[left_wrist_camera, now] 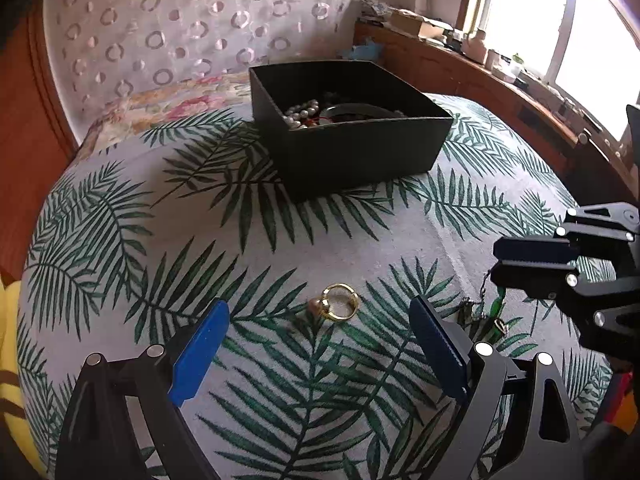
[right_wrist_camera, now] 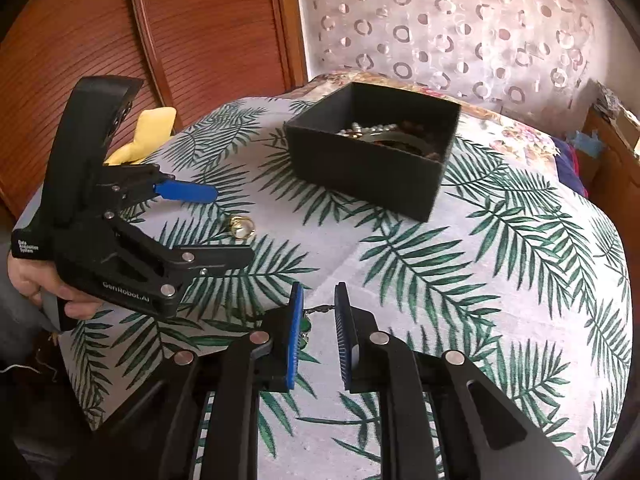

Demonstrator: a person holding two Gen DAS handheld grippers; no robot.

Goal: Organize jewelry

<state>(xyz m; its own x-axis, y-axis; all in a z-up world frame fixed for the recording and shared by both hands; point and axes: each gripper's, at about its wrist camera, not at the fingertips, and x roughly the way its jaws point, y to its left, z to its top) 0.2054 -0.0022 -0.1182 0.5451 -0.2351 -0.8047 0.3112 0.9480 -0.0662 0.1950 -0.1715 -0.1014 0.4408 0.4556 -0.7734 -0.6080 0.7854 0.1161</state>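
A gold ring [left_wrist_camera: 339,307] lies on the palm-leaf bedspread [left_wrist_camera: 280,240], right between the blue pads of my open left gripper [left_wrist_camera: 318,303]; the pads do not touch it. The right wrist view shows that ring [right_wrist_camera: 242,227] inside the same wide jaws [right_wrist_camera: 232,225]. My right gripper [right_wrist_camera: 319,286] stands nearly closed on a thin necklace chain [right_wrist_camera: 320,308] with a green pendant [right_wrist_camera: 306,326]. In the left wrist view the chain [left_wrist_camera: 486,282] runs from the right gripper [left_wrist_camera: 495,263] down to the cloth. A black box [left_wrist_camera: 352,152] behind holds pearls and other jewelry.
The box [right_wrist_camera: 360,172] stands toward the far side of the bed, by a floral pillow [left_wrist_camera: 168,104]. A yellow cloth [right_wrist_camera: 156,124] lies at the left edge by the wooden slatted wall. A cluttered wooden ledge [left_wrist_camera: 440,36] runs under the window. A hand [right_wrist_camera: 48,284] holds the left gripper.
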